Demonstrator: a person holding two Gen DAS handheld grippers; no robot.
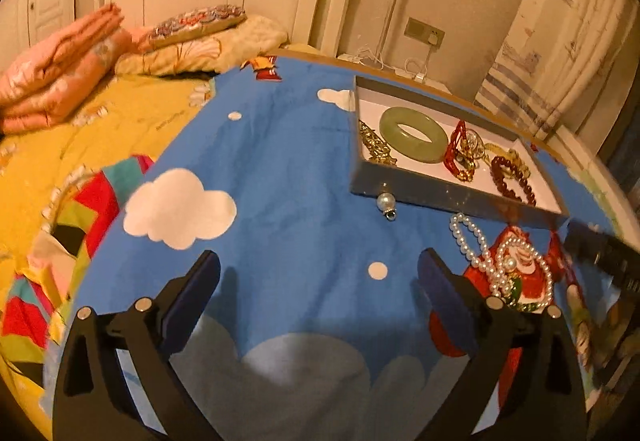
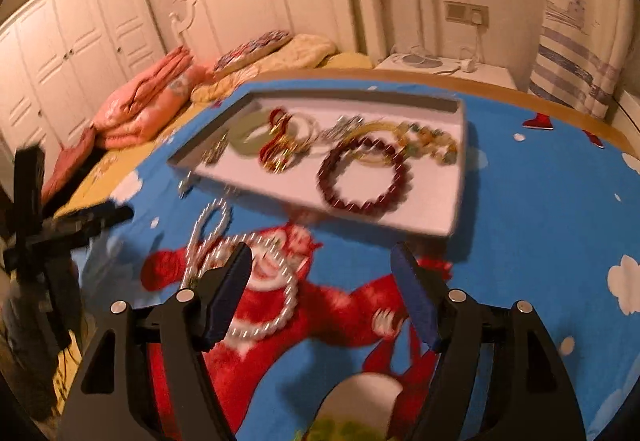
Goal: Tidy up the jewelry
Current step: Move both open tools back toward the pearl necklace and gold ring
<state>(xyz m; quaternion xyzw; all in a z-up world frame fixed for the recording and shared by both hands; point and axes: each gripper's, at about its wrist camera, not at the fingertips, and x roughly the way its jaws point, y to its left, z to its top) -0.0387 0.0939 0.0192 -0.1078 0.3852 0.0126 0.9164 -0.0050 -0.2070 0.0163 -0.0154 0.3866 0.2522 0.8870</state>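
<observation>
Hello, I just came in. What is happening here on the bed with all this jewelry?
A person is sorting jewelry into a shallow box on a blue cartoon bedsheet, holding a gripper in each hand. The box already holds a green jade bangle, a dark red bead bracelet and some gold pieces. A pearl necklace and a single pearl pendant lie outside it on the sheet. The left gripper and the right gripper both have open, empty jaws above the sheet.

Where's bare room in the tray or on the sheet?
Tray: bare white floor along its near edge, below the red bead bracelet; the far half is crowded. Sheet: free left of the tray, past the pearl pendant. Pearl necklace crowds the tray's front.
</observation>
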